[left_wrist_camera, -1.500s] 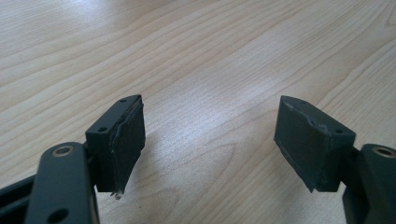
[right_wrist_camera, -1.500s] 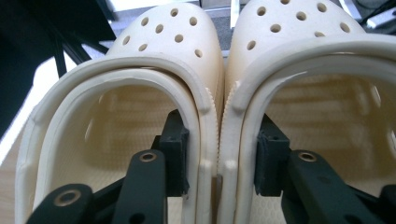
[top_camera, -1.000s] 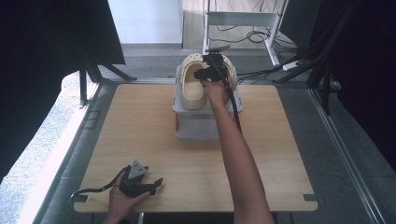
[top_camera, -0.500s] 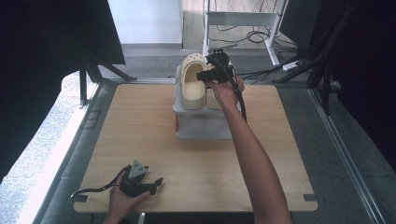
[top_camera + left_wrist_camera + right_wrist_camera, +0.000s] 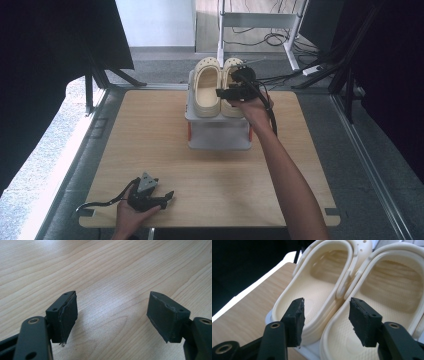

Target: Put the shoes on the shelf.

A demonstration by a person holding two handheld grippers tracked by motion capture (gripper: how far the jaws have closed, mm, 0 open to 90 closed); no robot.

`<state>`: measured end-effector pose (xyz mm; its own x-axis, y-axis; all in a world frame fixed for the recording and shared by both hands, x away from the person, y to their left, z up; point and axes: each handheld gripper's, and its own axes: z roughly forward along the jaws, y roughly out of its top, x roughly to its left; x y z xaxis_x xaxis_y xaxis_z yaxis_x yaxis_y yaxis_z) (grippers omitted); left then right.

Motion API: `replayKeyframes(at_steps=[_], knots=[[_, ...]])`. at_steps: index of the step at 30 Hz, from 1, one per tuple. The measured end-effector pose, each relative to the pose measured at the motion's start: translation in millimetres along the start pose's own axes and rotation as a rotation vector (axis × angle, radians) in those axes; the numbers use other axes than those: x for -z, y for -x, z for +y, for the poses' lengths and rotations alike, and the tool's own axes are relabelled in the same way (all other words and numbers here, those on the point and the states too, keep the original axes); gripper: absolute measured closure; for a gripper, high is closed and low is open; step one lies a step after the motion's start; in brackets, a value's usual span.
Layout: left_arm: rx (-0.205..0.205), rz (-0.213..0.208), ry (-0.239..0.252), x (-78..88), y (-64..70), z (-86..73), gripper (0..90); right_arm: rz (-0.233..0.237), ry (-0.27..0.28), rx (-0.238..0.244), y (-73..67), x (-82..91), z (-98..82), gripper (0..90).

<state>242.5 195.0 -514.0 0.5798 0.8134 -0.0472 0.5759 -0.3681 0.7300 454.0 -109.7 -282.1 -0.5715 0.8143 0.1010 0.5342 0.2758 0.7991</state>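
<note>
- High view: a pale wooden table [image 5: 165,150] stands on grey carpet with dark curtains at both sides and cables by a white frame behind. A grey stand [image 5: 220,134] at the far middle carries a pair of cream clogs [image 5: 206,92]. The right hand-held gripper [image 5: 227,93] hovers over them; the left hand-held gripper [image 5: 167,196] rests near the front edge.
- Left gripper view: jaws released, spread wide over bare wood grain.
- Right gripper view: jaws have just been closing, yet released, nothing between them; the clogs [image 5: 324,290] lie side by side, touching.
</note>
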Motion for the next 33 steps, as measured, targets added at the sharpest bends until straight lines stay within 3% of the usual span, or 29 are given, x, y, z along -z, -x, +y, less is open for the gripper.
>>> replayKeyframes(at_steps=[15,23,33], knots=[[-0.002,0.003,-0.002,-0.2,-0.2,0.2,25.0,0.177,0.038,0.116,-6.3,25.6,-52.9,48.4],[0.000,0.004,-0.002,-0.2,-0.1,0.3,25.0,0.249,0.072,0.129,-9.5,38.2,-81.1,48.8],[0.003,0.004,-0.003,-0.7,0.2,0.2,25.0,0.293,0.076,0.129,-10.6,40.6,-118.0,48.8]])
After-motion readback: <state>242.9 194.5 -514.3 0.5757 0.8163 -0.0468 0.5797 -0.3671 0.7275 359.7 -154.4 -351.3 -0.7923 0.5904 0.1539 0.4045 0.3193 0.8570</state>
